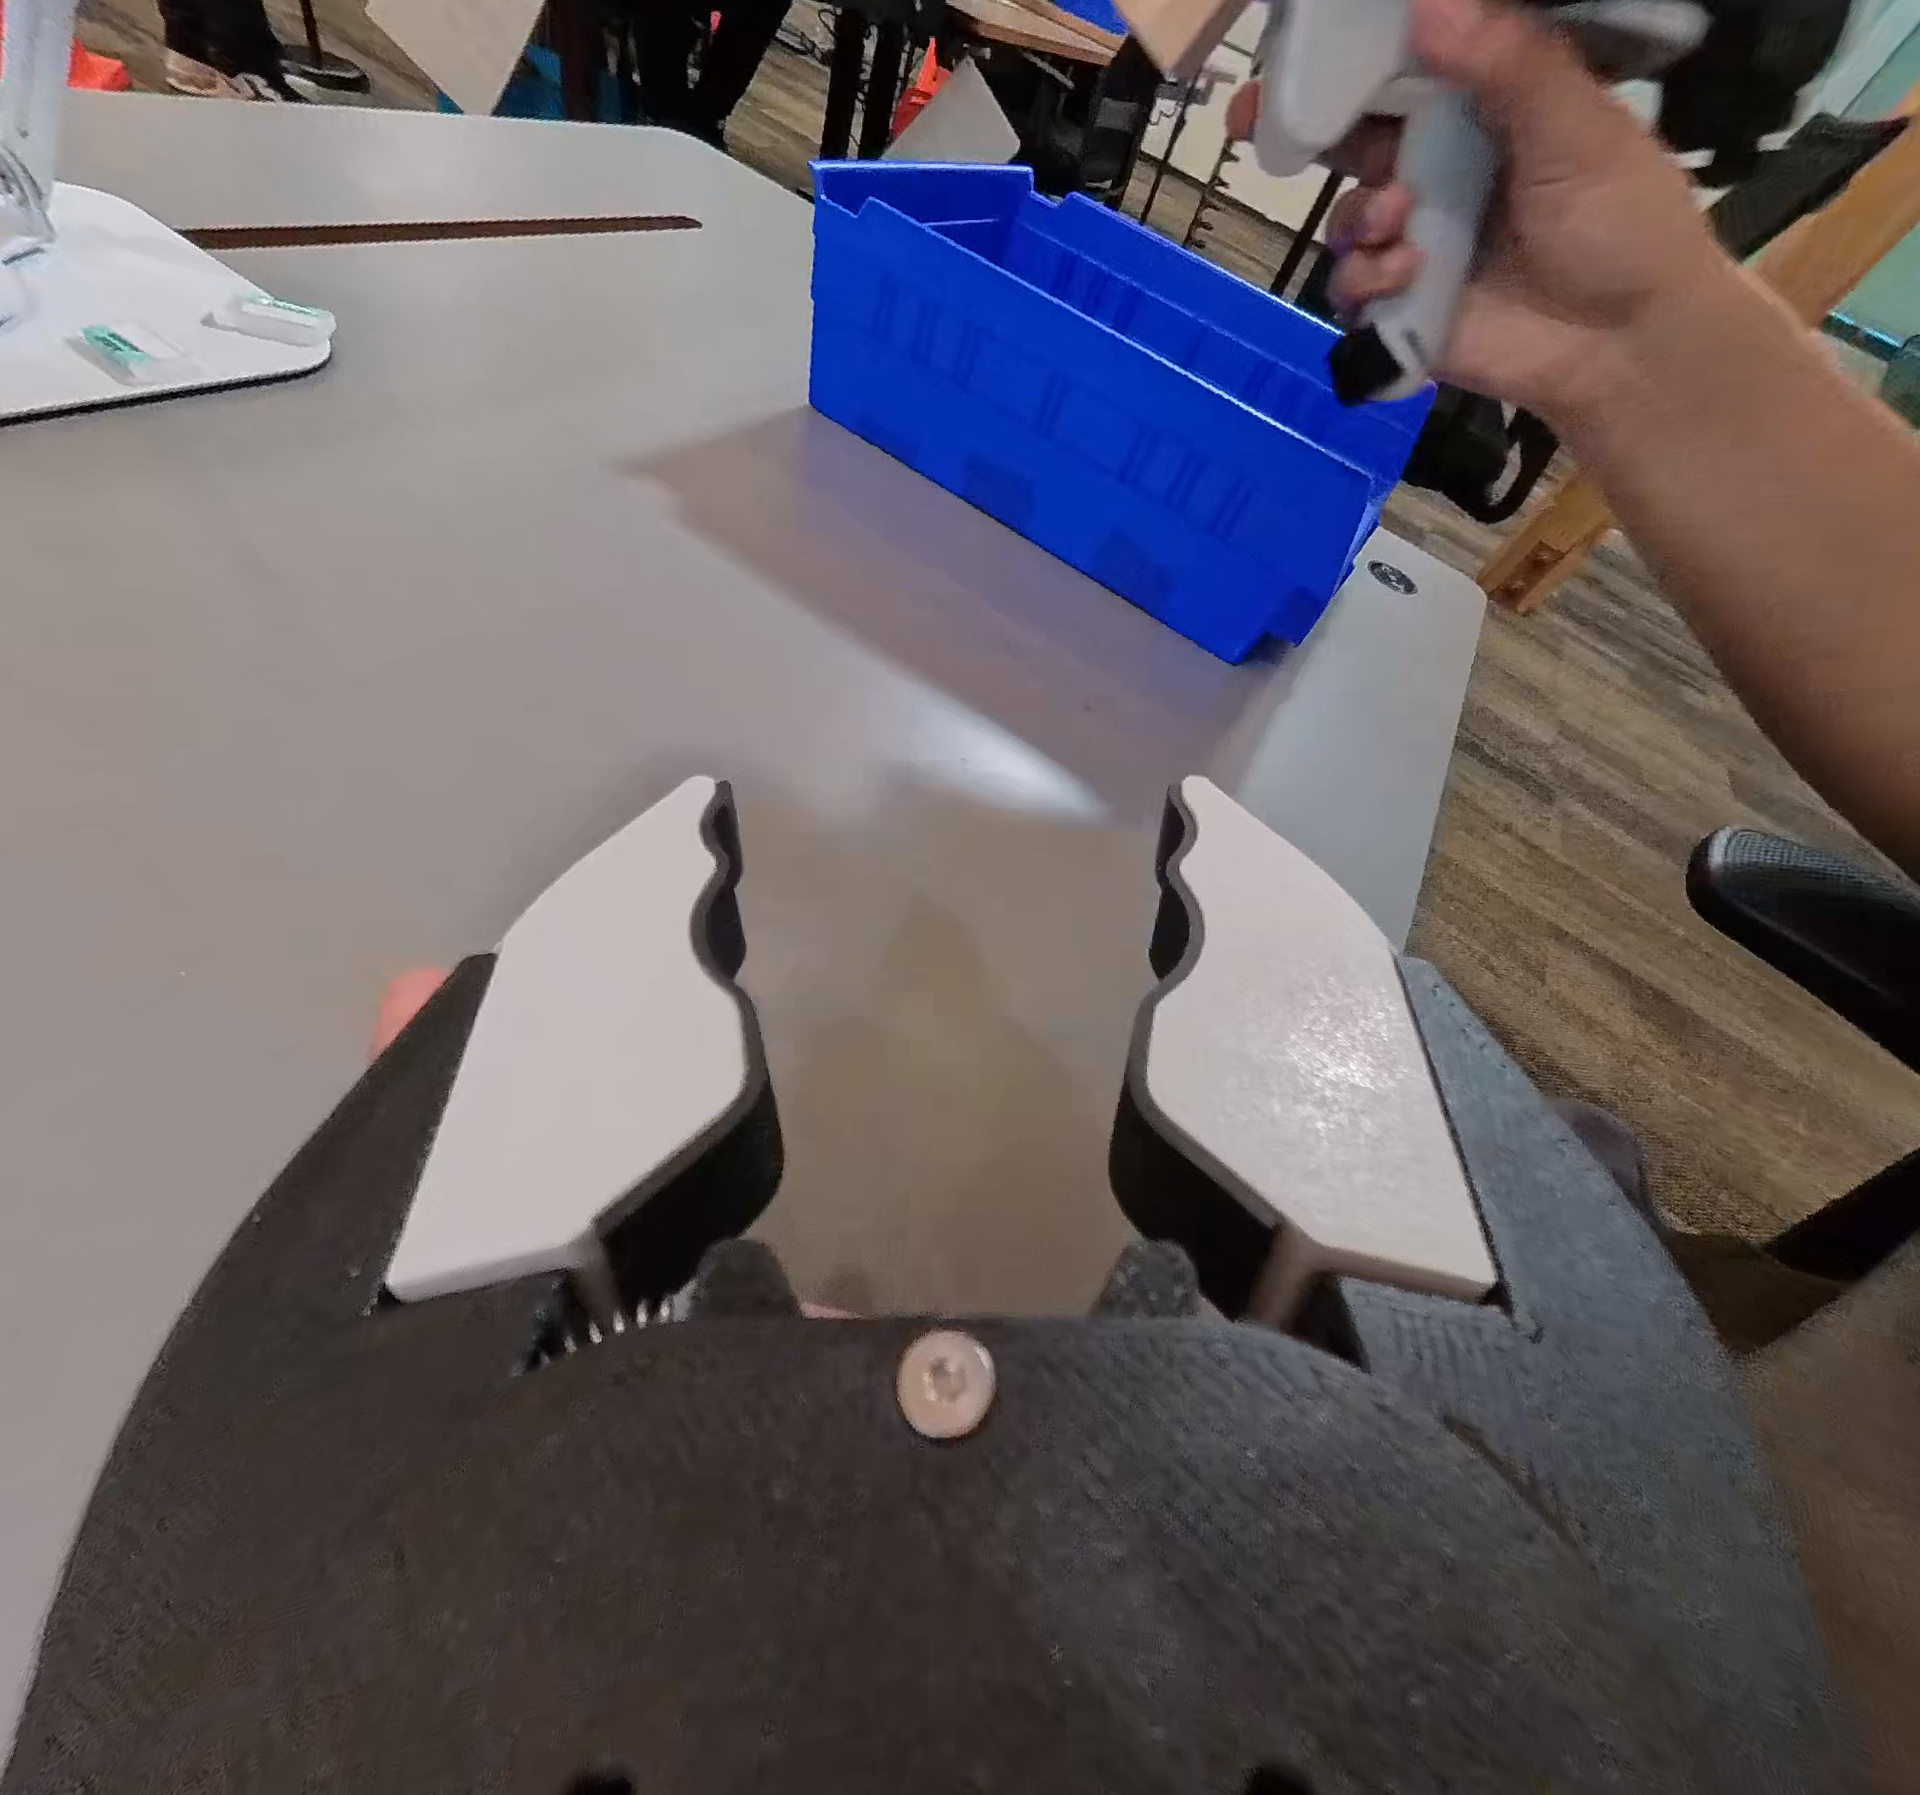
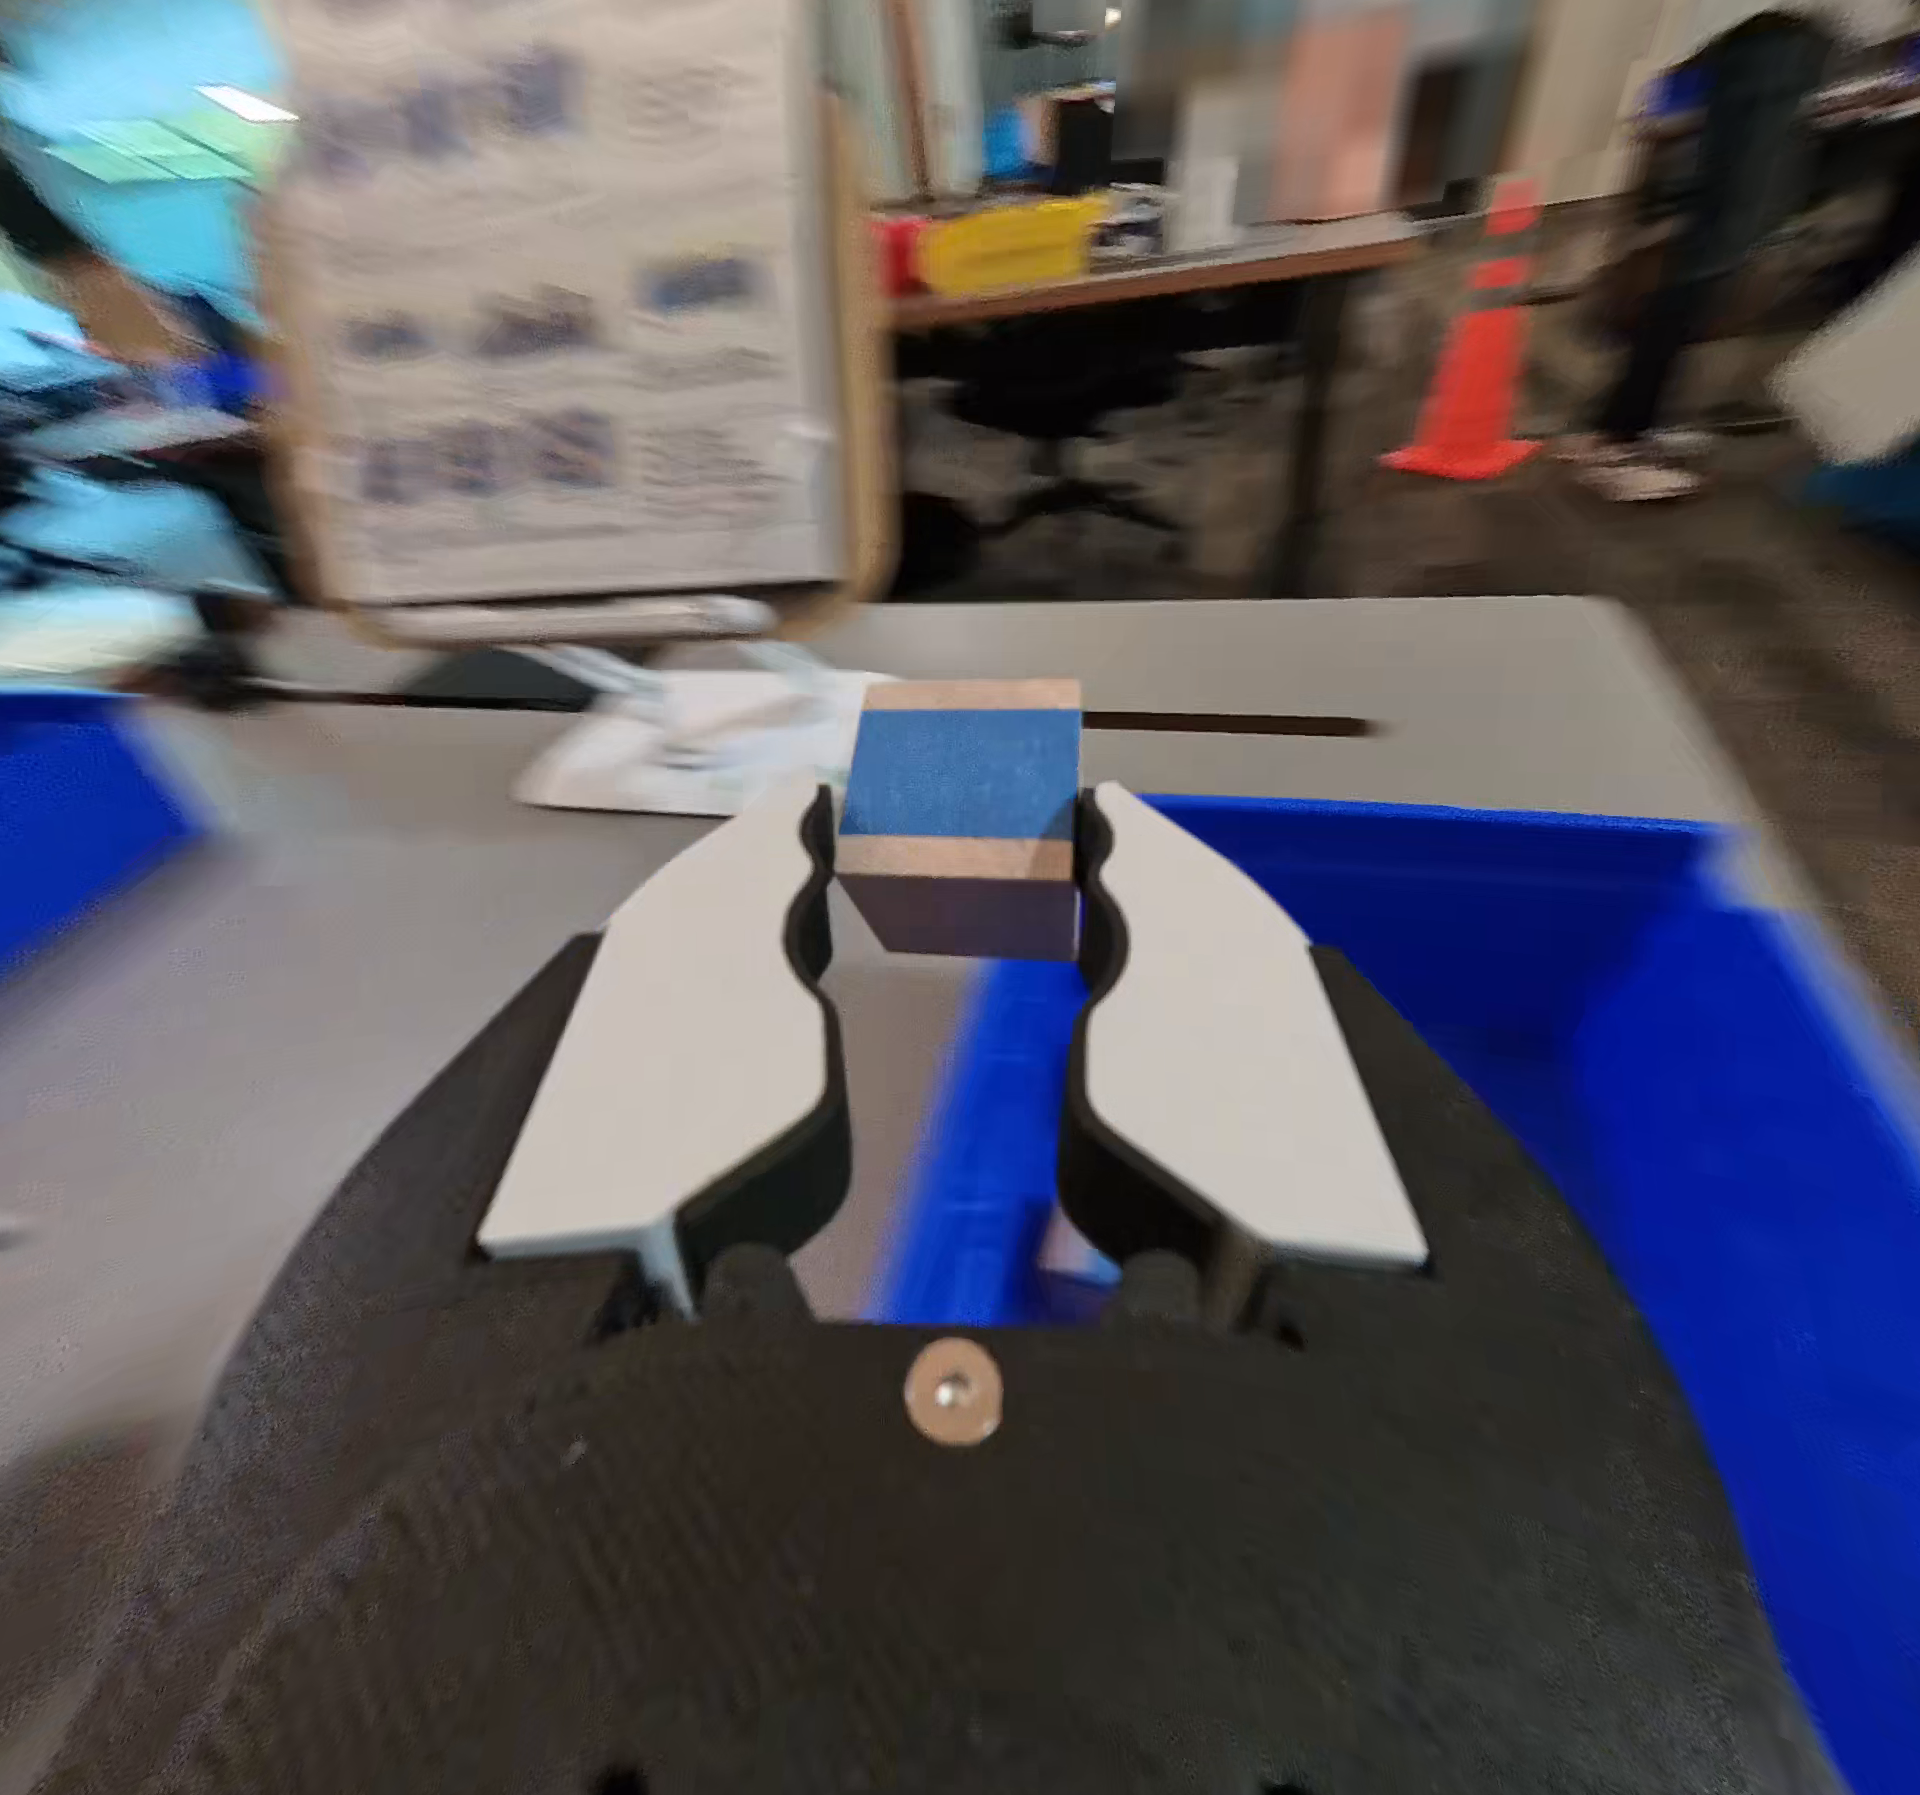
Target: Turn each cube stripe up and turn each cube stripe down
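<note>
My right gripper (image 2: 961, 846) is clenched on the cube (image 2: 961, 815), pinched only at the fingertips and held in the air above the near rim of the blue bin (image 2: 1558, 914), with the blue stripe facing my camera. My left gripper (image 1: 951, 846) is released and empty, low over the bare surface (image 1: 416, 654) near its right edge. With so shallow a pinch, I judge the cube could twist or slip out as I turn it, dropping into the bin.
</note>
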### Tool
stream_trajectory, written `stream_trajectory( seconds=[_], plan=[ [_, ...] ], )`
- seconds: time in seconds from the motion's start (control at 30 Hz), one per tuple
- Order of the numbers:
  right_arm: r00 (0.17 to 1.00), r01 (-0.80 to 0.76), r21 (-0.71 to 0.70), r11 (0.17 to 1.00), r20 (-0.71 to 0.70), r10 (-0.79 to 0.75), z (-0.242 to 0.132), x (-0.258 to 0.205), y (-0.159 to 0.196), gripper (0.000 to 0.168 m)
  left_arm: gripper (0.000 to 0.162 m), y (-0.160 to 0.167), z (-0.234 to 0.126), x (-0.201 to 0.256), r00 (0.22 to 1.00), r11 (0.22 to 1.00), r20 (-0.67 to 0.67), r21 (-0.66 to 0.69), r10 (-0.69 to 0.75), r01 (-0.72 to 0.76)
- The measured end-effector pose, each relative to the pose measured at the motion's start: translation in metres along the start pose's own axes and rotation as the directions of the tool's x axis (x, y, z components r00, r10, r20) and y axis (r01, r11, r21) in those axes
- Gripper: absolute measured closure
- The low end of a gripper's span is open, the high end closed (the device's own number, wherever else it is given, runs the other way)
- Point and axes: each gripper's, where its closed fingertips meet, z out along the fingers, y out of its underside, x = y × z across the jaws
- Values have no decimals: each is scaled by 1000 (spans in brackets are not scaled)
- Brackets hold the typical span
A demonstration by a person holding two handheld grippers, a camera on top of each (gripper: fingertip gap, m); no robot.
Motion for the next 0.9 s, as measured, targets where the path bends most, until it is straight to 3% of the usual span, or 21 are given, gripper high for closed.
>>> stream_trajectory(
  seconds=[0.1, 0.23, 0.4, 0.8, 0.9],
  plan=[
    [966, 27, -173, 985, -250, -70, 20, 101, 35, 123, 88, -2, -1, 5, 1000, 1000, -28, 8, -11, 12],
    [943, -47, -336, 941, -325, -69, 37, 152, 89, 122, 91, -3, -3, 8, 999, 999, -19, 18, 43, -43],
    [947, 38, -453, 891, -269, -178, 56, 154, 118, 122, 93, 3, 0, 6, 984, 984, 29, -8, 177, -177],
    [946, -69, -508, 858, -307, -105, 65, 177, 148, 122, 93, 9, 4, 7, 992, 991, -1, -33, 129, -129],
    [942, -62, -484, 873, -318, -109, 59, 170, 133, 109, 93, 9, 4, 4, 994, 993, 1, -33, 110, -110]
  ],
)
